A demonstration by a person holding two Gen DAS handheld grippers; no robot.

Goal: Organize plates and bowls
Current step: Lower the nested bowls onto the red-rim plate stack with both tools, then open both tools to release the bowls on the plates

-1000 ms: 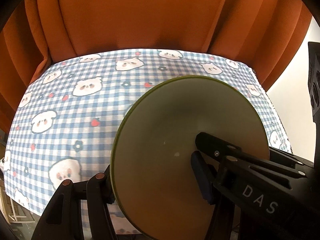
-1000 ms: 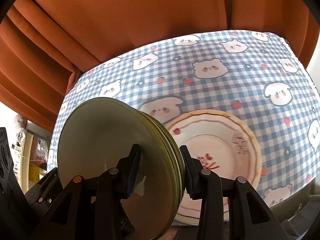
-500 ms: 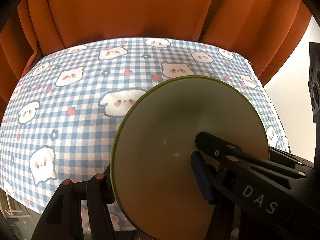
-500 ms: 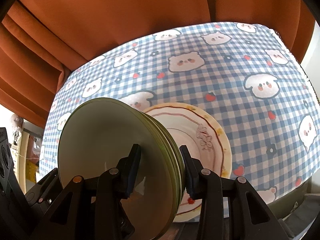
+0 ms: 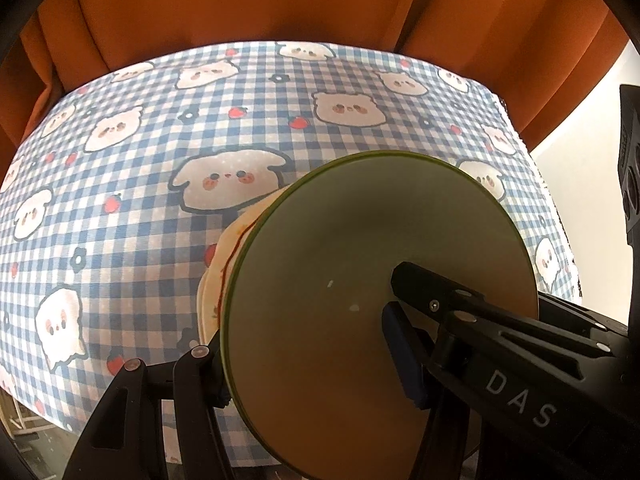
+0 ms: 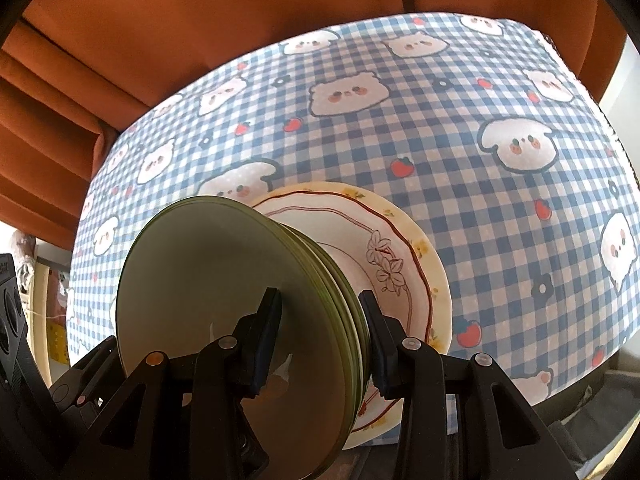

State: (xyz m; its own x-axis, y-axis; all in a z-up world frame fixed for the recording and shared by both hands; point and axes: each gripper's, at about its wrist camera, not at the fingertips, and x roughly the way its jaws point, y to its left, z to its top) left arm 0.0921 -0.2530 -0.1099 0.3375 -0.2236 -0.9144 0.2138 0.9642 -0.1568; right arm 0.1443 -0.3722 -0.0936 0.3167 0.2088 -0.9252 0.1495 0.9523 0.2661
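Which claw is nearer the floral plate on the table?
Right, probably. The right claw, shut on the green plate stack, overlaps the floral plate; the left claw grips the same stack with only that plate's rim peeking past it.

It looks like a home dining corner: a table (image 6: 460, 140) under a blue gingham cloth (image 5: 140, 240) (printed with cartoon bears and strawberries), rust-orange curtains (image 5: 240, 0) behind, and crockery, a floral plate (image 6: 400, 248).
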